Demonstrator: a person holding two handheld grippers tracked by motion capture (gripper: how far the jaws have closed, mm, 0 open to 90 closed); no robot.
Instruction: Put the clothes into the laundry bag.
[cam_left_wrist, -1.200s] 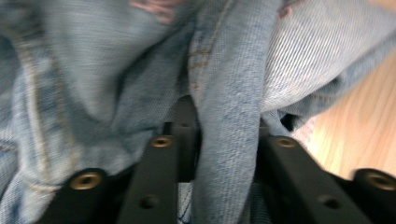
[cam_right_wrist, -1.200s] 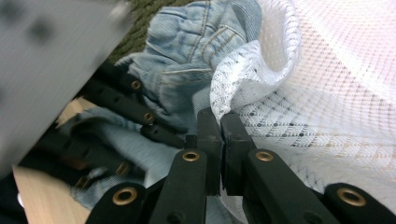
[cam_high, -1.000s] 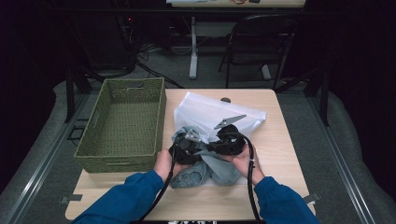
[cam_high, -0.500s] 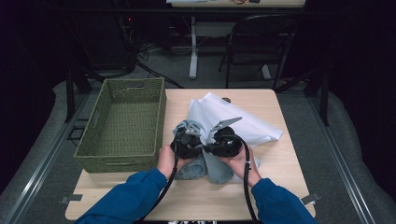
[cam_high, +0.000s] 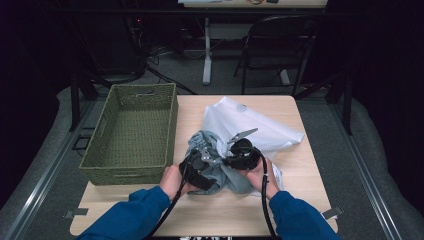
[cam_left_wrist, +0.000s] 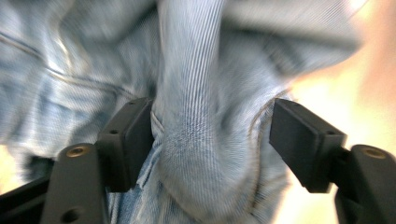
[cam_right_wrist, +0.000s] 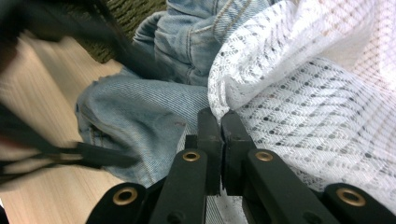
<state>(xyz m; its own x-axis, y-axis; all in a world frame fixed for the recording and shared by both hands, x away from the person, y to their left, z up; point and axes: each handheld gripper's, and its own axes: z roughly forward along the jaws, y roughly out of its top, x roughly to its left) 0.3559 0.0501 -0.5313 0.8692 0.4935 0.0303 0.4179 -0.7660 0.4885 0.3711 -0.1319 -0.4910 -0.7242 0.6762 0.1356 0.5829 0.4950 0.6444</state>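
A crumpled blue denim garment (cam_high: 206, 141) lies at the middle of the wooden table (cam_high: 310, 175), partly under a white mesh cloth (cam_high: 250, 120). Both hands hold their grippers close together over the denim. My left gripper (cam_high: 200, 161) (cam_left_wrist: 212, 126) is open, and a thick fold of denim (cam_left_wrist: 196, 70) stands between its jaws, touching the left one. My right gripper (cam_high: 239, 150) (cam_right_wrist: 220, 121) is shut, with the edge of the white mesh cloth (cam_right_wrist: 303, 93) pinched at its tips. The denim (cam_right_wrist: 140, 112) lies just beyond and to the left of them.
A green woven basket (cam_high: 142, 88) stands on the left half of the table, close to the denim, with nothing inside. A dark chair (cam_high: 280, 40) and desk legs stand beyond the far edge. Bare wood shows at the right and along the front edge.
The white cloth has settled lower and spread out toward the right. The denim is bunched tighter under the grippers, which have stayed over nearly the same spot.
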